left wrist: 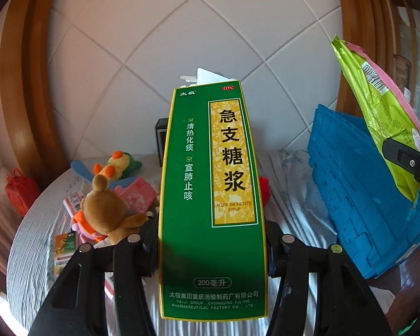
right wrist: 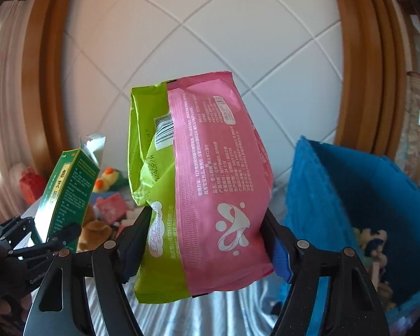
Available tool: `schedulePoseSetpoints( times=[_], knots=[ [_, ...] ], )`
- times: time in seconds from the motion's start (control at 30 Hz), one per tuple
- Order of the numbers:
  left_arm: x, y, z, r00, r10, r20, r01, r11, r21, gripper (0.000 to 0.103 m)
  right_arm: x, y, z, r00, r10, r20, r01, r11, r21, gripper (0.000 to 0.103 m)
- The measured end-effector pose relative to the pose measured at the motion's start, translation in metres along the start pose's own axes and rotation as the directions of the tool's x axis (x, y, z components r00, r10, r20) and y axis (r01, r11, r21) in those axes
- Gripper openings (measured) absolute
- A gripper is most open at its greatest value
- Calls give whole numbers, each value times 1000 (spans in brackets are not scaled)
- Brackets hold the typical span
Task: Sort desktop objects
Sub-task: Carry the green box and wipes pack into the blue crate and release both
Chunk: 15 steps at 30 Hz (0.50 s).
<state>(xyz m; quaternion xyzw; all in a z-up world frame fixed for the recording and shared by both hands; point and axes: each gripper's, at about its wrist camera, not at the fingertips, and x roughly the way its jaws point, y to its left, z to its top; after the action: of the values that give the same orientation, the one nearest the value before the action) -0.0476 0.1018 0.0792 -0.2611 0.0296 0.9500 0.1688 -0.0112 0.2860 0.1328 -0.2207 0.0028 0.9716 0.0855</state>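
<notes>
White tiled wall (left wrist: 182,42) (diagonal grid) framed by brown wooden trim (right wrist: 358,70); pale curtain (right wrist: 5,112) at left.

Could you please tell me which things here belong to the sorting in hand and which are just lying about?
In hand:
- green syrup box, in left claw
- pink and green wipes pack, in right claw
- blue bin

Lying about:
- brown plush toy
- red bag

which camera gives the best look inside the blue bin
The right wrist view: the blue bin opens toward the camera, so its inner walls and some items at the bottom show. The left wrist view shows only its outer wall, partly behind the green and pink packet.
</notes>
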Motion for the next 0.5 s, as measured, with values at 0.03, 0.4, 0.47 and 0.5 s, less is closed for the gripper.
schedulePoseSetpoints(
  times=[0.03,0.4,0.47,0.5],
  knots=[
    [0,-17,6,1000,-20,11,20,1000,19,53,-6,-18,1,999,-30,12,30,999,16,74],
    [-2,-206,61,968,-237,85,225,965,138,53,-50,-200,-11,958,-283,37,273,947,171,75],
    [-1,-236,68,961,-266,77,253,956,149,53,-49,-233,-17,945,-326,15,318,929,189,75],
    [-1,-250,70,958,-278,72,265,952,152,53,-49,-249,-22,939,-345,3,338,921,194,75]
  ],
)
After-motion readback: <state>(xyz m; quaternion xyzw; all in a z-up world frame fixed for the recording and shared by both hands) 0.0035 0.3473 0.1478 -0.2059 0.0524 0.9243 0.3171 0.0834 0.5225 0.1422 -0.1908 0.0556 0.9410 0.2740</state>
